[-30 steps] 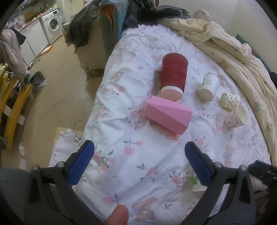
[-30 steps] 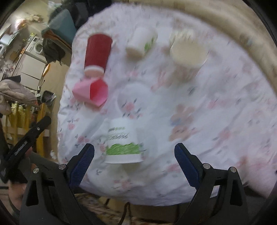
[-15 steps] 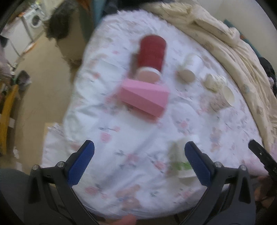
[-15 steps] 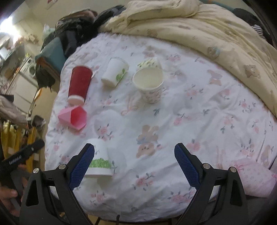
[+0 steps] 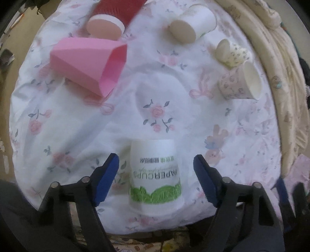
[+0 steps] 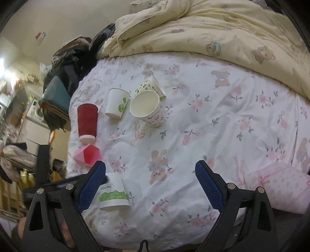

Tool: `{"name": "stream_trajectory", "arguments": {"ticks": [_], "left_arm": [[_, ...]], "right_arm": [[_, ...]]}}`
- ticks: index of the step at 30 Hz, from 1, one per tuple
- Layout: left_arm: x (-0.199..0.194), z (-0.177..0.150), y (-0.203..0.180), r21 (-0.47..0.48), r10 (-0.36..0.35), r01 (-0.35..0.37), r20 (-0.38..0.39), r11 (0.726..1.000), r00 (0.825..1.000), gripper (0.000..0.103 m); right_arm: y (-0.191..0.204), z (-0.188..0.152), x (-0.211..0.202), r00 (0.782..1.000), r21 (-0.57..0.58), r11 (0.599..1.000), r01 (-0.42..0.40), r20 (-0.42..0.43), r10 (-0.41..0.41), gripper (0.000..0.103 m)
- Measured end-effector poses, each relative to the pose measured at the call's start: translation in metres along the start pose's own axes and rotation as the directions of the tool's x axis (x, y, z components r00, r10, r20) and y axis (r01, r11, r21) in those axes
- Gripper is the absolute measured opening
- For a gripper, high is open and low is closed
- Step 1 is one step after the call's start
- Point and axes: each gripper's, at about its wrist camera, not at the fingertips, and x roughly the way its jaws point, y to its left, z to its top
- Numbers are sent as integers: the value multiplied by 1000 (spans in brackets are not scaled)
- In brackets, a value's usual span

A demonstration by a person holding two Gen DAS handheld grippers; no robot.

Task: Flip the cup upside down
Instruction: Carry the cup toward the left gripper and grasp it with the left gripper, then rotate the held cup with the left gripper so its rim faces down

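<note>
A white paper cup with a green grass band (image 5: 155, 174) stands upside down, rim down, near the bed's front edge. My left gripper (image 5: 155, 172) is open with a blue pad on each side of the cup, not touching it. The same cup shows in the right wrist view (image 6: 114, 195), just right of my right gripper's left finger. My right gripper (image 6: 151, 182) is open and empty over the floral sheet. A patterned cup (image 6: 148, 108) lies tilted with its mouth open towards the right wrist camera.
A pink faceted cup (image 5: 87, 66), a red ribbed cup (image 5: 114, 17), a white cup (image 5: 191, 25) and two small patterned cups (image 5: 232, 52) lie on their sides on the floral sheet (image 5: 155, 116). A cream quilt (image 6: 213, 29) is bunched behind. A pink bundle (image 6: 279, 188) lies at the right.
My left gripper has swung right and moved in, so the green-band cup now stands between its pads. My right gripper has drawn back and to the right, away from that cup.
</note>
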Motion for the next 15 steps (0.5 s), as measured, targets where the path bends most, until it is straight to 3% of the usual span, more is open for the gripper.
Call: {"name": "stream_trajectory", "arguments": {"ticks": [4, 7, 10, 15], "left_arm": [[17, 2, -2, -15, 20, -21, -33, 1000, 999, 62], [25, 3, -2, -8, 35, -36, -62, 999, 997, 61], [27, 3, 0, -8, 20, -21, -80, 1000, 997, 54], [1, 1, 4, 43, -5, 6, -21, 999, 1000, 53]], "right_arm": [[-4, 0, -3, 1000, 18, 999, -29, -3, 29, 96], [-5, 0, -2, 999, 30, 998, -48, -13, 49, 96], [-2, 0, -1, 998, 24, 998, -64, -20, 64, 96], [0, -1, 3, 998, 16, 998, -54, -28, 54, 96]]}}
